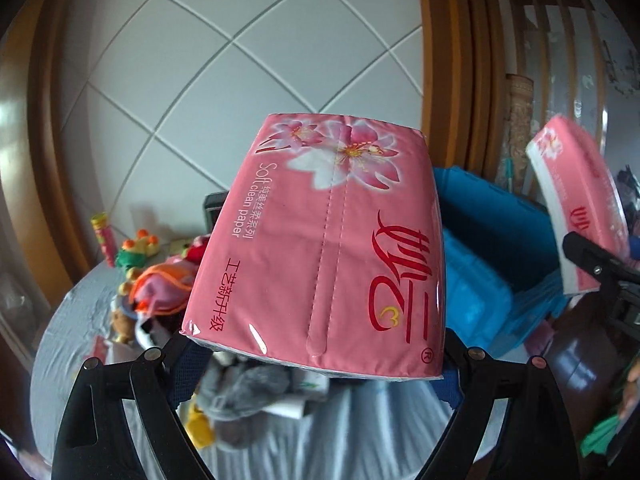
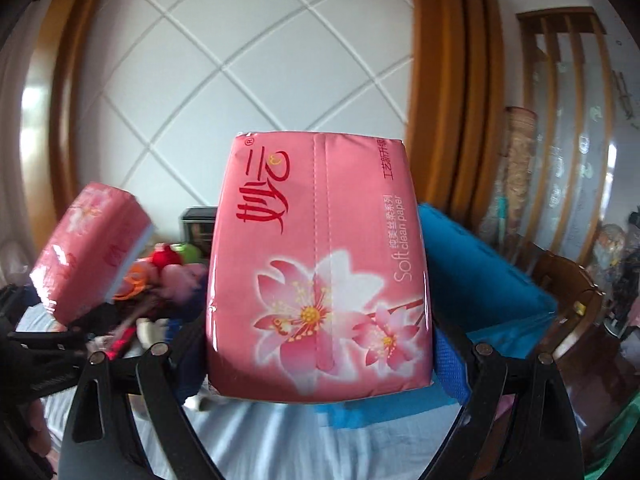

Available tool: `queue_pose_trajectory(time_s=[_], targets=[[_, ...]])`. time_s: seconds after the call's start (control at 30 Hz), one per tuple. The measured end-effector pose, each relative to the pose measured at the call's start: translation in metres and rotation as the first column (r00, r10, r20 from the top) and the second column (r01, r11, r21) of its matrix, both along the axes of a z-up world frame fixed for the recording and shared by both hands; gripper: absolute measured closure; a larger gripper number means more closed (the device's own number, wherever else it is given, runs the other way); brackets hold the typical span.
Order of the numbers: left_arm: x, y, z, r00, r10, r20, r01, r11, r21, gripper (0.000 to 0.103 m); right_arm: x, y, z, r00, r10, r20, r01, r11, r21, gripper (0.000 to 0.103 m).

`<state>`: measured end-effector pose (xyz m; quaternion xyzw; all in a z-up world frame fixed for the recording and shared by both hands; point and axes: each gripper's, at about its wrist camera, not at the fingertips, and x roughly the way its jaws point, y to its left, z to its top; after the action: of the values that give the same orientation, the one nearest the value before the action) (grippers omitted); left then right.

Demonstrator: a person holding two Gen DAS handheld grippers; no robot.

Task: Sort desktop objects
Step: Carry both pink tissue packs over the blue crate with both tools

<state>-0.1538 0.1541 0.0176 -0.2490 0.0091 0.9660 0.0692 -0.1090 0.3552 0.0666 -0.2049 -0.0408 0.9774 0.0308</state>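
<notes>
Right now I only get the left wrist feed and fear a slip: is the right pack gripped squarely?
Observer: Yes. The right gripper clamps the right pack by both long sides, flower end nearest the camera.
Operator: Where's the bin from there?
Observer: The blue bin sits behind that pack, to its right.
Operator: And my pack?
Observer: The left pack is tilted, apart from the right one.

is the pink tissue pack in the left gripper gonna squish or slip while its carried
The pink tissue pack probably gives a little: it is soft paper in thin film, and its edges look rounded between the left gripper pads. The wrap is glossy, with glare streaks, so it may slide if the squeeze loosens. It likely weighs little for its bulk; it sits held by one end without sagging.
</notes>
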Motion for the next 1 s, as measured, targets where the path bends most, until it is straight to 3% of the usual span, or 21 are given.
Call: queue_pose_trajectory(time_s=[0.3, 0.57, 0.7, 1.0], targets=[[-0.048, 0.129, 0.022, 0.993, -0.118, -0.018, 0.117, 0.993, -0.028, 0.012, -0.046, 0.11, -0.006, 0.995, -0.092, 0.046, 0.094, 0.995, -0.031, 0.011], [-0.121, 0.214, 0.006, 0.971, -0.236, 0.038, 0.237, 0.972, -0.007, 0.012, -0.084, 0.167, -0.027, 0.979, -0.191, 0.076, 0.193, 0.981, -0.015, 0.011], [-0.153, 0.26, 0.0, 0.96, -0.261, 0.106, 0.263, 0.965, -0.011, 0.012, -0.098, 0.197, -0.029, 0.967, -0.24, 0.088, 0.242, 0.97, -0.019, 0.011], [-0.194, 0.324, -0.007, 0.959, -0.17, 0.228, 0.185, 0.981, -0.048, 0.012, -0.162, 0.261, -0.03, 0.969, -0.17, 0.182, 0.17, 0.985, 0.016, 0.011]])
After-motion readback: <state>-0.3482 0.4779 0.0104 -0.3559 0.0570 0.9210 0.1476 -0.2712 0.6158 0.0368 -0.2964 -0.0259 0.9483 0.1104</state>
